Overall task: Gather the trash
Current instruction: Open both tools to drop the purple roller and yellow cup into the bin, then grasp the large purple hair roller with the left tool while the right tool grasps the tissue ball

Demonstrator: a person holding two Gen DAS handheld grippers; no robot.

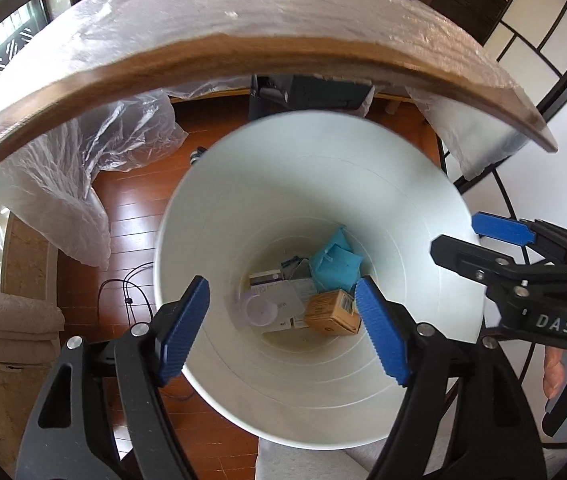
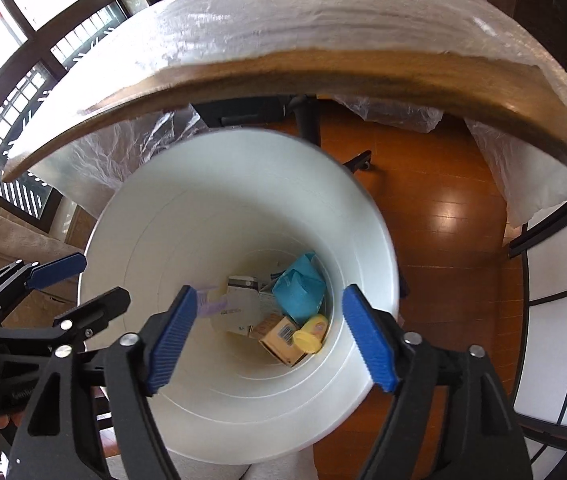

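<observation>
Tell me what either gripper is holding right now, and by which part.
Nothing is held. The left gripper and right gripper both hang open above the round white plastic bin, with no item between their blue pads.

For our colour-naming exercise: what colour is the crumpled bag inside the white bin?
Teal blue bag; clearest in the right wrist view.

One white bin (image 2: 239,184) holds one teal packet (image 2: 297,286), one yellow bottle (image 2: 311,334) and several cartons (image 2: 279,340) (overlapping, hard to count exactly).
</observation>
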